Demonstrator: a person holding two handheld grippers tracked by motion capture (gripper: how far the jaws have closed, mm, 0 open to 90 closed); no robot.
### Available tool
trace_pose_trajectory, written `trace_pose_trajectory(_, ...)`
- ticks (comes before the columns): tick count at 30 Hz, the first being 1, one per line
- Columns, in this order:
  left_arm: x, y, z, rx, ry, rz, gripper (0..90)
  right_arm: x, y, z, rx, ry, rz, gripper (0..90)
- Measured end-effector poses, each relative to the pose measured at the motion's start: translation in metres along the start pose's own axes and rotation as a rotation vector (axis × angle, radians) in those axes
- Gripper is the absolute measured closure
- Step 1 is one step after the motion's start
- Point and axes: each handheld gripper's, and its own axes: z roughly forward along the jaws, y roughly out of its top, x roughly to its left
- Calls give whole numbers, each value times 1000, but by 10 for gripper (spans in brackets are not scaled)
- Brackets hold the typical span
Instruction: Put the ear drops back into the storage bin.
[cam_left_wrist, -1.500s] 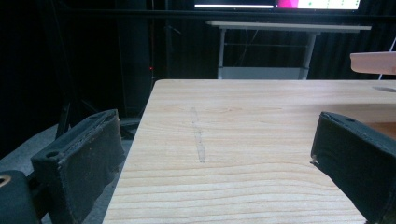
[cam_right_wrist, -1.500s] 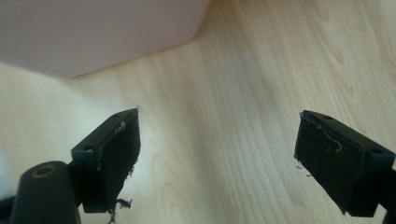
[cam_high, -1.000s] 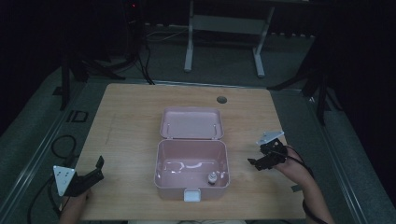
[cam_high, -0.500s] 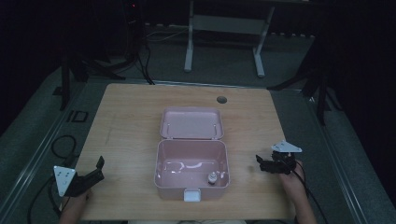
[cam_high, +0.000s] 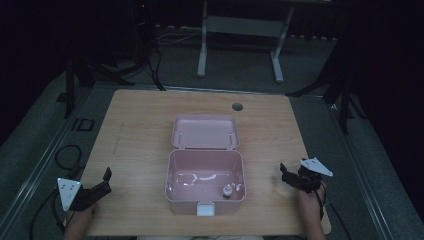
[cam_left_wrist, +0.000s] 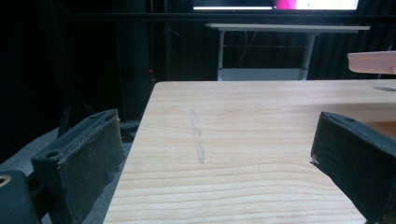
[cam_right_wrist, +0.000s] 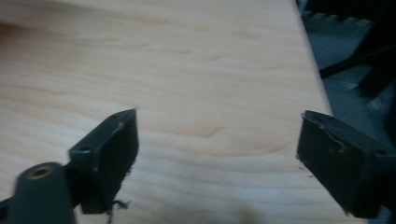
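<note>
A pink box (cam_high: 206, 182) sits open near the middle of the wooden counter (cam_high: 140, 130), toward the person's edge. Its lid (cam_high: 205, 132) is folded back flat on the far side, joined along the hinge line. A pale latch tab (cam_high: 204, 209) sticks out from the front wall. Inside, near the front right corner, stands a small pale knob-like piece (cam_high: 227, 190); it is too small to say what it is. A faint light streak shines on the box floor. No writing, brand or label can be read on the box, the counter or the tools.

The left gripper (cam_high: 95, 187) is at the near left corner of the counter, well apart from the box, held by a hand (cam_high: 80, 220) that comes in from the bottom edge. Its grey three-cornered plate (cam_high: 68, 191) faces up. In the left gripper view its fingers (cam_left_wrist: 79, 163) are spread wide with bare wood between them, pinching nothing, and an edge of the pink lid (cam_left_wrist: 372, 61) shows at the far right.

The right gripper (cam_high: 292, 177) is near the right edge of the counter, beside the box but not touching it, its plate (cam_high: 316, 166) tilted. The right hand (cam_high: 310, 207) holds it from below. In the right gripper view its fingers (cam_right_wrist: 109, 149) are also spread wide over bare wood, empty.

A round cable hole (cam_high: 237, 106) marks the far side of the counter. Beyond it stands a white-legged frame (cam_high: 240, 40) on the dark floor. A bright screen strip (cam_left_wrist: 280, 5) glows at the top of the left gripper view, its content unreadable.
</note>
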Motion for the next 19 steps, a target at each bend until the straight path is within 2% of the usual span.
trace_pose_trajectory(1, 0, 0, 0, -5, 2, 0, 24, 1, -1, -1, -17, -54, 0, 117)
trace_pose_trajectory(2, 0, 0, 0, -2, 6, -4, 24, 1, -1, -2, -24, -59, 11, 120)
trace_pose_trajectory(3, 1, 0, 0, 1, 0, -8, 24, 0, 0, -2, -23, -44, 20, 119)
trace_pose_trajectory(5, 1, 0, 0, 1, 0, -12, 23, -1, 0, -3, -35, -63, 22, 119)
trace_pose_trajectory(6, 1, 0, 0, 3, 0, -16, 24, -2, 0, -2, -20, -44, 33, 119)
trace_pose_trajectory(8, 0, 0, 0, -2, -3, 2, 24, -3, -2, -3, -37, -68, 38, 119)
trace_pose_trajectory(10, -2, 0, 0, 2, 6, 13, 24, -5, -3, -2, -20, -47, 48, 119)
trace_pose_trajectory(12, -4, 0, -1, -3, -12, 41, 24, -5, -4, -3, -31, -59, 44, 120)
trace_pose_trajectory(13, -3, 0, -1, -3, -8, 33, 24, -5, -3, -2, -16, -43, 47, 119)
trace_pose_trajectory(16, 2, 0, 0, 4, -3, -27, 24, -4, -3, -2, -9, -37, 38, 127)
trace_pose_trajectory(17, 2, 0, 0, 9, 7, -28, 24, -4, -4, -1, 0, -29, 37, 127)
trace_pose_trajectory(18, 0, 0, 0, 4, 0, -1, 24, -4, -4, -1, -3, -29, 37, 127)
trace_pose_trajectory(19, 0, 0, 0, 4, 0, -1, 24, -2, -5, 0, 0, -25, 18, 127)
